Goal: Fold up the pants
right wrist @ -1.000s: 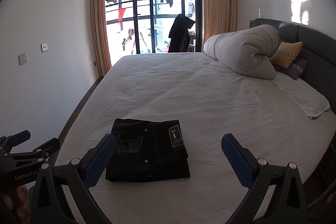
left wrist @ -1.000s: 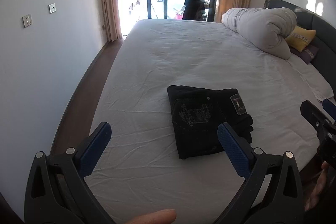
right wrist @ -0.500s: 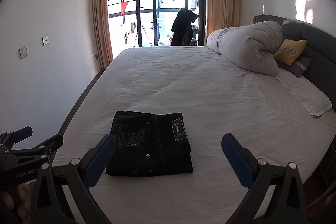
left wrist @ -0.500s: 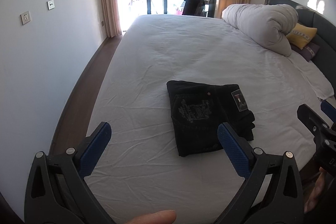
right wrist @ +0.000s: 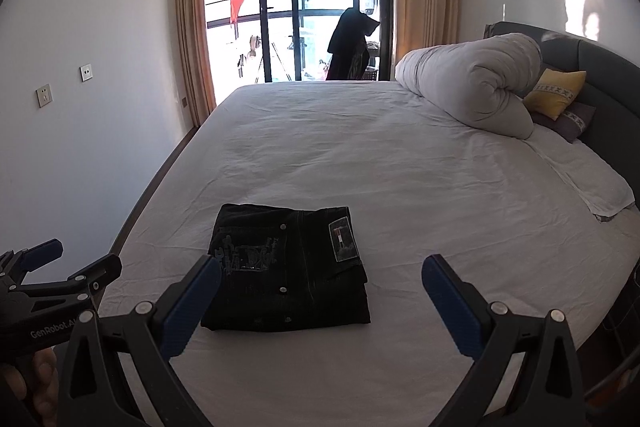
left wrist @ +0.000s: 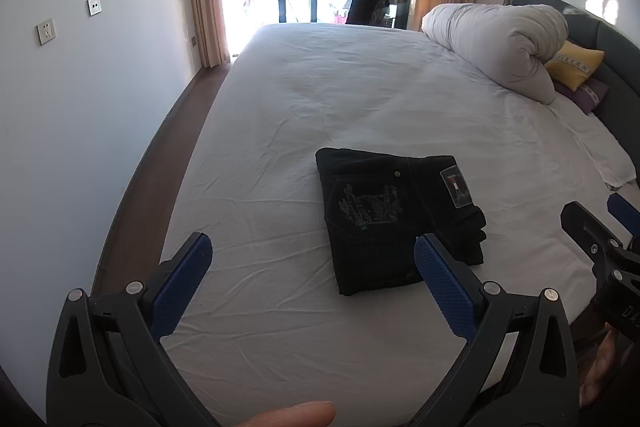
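Black pants [left wrist: 394, 217] lie folded into a compact rectangle on the white bed sheet [left wrist: 360, 99], with a pocket emblem and a waist patch facing up; the right wrist view shows the same pants [right wrist: 288, 273]. My left gripper [left wrist: 312, 247] hangs open above the near edge of the bed, short of the pants. Open too, my right gripper [right wrist: 320, 267] is held back from the pants with nothing between its blue pads. Each view catches the other gripper at its side edge, held in a hand.
A rolled grey duvet [right wrist: 468, 91] and a yellow pillow [right wrist: 556, 93] lie by the dark headboard [right wrist: 608, 75]. A folded white cloth [right wrist: 588, 179] rests at the right bed edge. Dark floor [left wrist: 160, 155] runs along the left wall, and balcony doors [right wrist: 296, 3] stand beyond.
Both grippers have drifted slightly, so the pants sit a little differently in each view. The pants themselves have not moved, and both grippers stayed open.
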